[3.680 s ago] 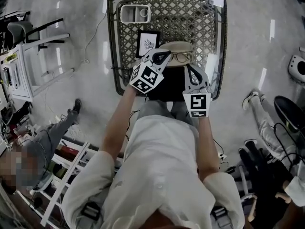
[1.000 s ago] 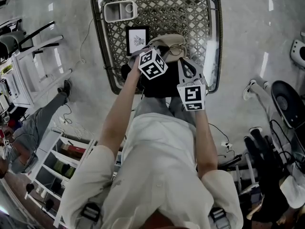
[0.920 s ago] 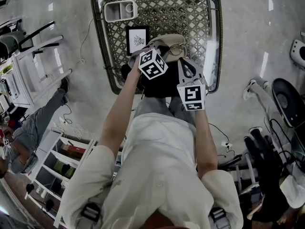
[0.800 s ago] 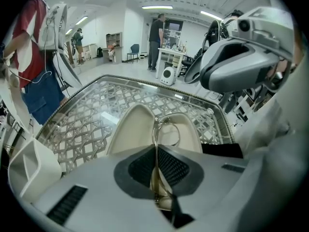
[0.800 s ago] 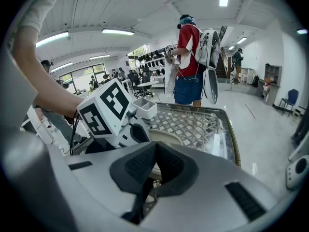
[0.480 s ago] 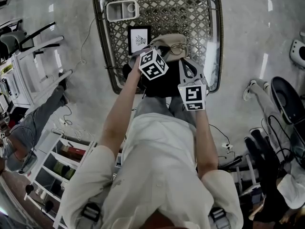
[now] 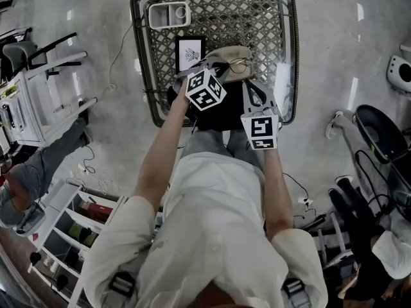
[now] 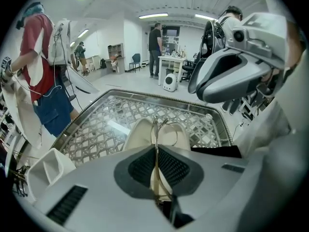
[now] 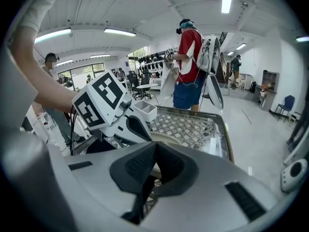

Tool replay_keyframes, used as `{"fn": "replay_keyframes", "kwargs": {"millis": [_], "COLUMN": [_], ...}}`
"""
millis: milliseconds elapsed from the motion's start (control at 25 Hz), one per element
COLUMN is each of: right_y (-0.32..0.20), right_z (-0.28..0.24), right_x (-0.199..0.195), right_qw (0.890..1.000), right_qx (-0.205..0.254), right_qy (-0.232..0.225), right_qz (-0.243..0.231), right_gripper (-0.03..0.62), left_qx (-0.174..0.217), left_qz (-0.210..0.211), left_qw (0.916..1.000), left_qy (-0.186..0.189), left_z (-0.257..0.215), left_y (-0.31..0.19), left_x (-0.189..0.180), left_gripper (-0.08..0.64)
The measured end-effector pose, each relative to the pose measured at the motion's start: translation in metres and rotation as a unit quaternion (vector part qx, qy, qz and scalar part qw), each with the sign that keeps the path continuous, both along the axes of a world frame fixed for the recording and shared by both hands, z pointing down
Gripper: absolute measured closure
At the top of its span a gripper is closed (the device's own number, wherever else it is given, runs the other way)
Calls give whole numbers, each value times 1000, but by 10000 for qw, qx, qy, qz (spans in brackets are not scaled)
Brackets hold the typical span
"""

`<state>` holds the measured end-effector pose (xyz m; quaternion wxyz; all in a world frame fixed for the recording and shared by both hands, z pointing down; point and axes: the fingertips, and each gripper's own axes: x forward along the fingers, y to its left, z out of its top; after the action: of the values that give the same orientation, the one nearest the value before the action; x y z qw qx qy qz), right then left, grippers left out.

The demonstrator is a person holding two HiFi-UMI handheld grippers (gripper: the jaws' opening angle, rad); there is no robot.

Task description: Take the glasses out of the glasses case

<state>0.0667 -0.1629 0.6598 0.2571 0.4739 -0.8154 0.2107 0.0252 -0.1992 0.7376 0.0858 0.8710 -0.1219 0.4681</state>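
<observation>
The left gripper (image 8: 155,148) is clamped on the thin gold wire-rimmed glasses (image 8: 166,132), pinching the frame edge-on between its dark ribbed pads. A few seconds ago its jaws stood beside the glasses as they lay flat in the case; now they are gripped and tipped up, so the lift-out seems to be under way. They hang just over the open cream oval glasses case (image 8: 137,137) on the lattice-topped table (image 7: 257,18). The right gripper (image 9: 154,151) waits beside it, jaws closed on nothing
</observation>
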Motion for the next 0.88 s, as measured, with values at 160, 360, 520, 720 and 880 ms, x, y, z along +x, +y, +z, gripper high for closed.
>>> {"fn": "replay_keyframes", "kwargs": {"millis": [160,360,520,720,880], "right_y": [3,4,4,4,2], "right_z": [-7,-14,-19,-33,-45], "right_x": [1,0,-2,-6,-7], "right_qw": [10000,9998,9996,9992,9986], "right_qx": [80,175,242,354,468], "right_qy": [37,87,122,182,231], "right_qz": [5,-29,-63,-101,-131], "right_gripper": [584,584,584,584,584], "left_qx": [149,310,409,546,672], "left_qz": [-45,-132,-237,-412,-560], "left_qw": [9999,9993,9986,9968,9946], "left_qy": [64,137,226,405,558], "left_z": [-11,-24,-36,-58,-78], "left_y": [0,-2,-2,-2,-3], "left_x": [-2,-5,-9,-16,-20], "left_gripper": [531,531,532,531,531]}}
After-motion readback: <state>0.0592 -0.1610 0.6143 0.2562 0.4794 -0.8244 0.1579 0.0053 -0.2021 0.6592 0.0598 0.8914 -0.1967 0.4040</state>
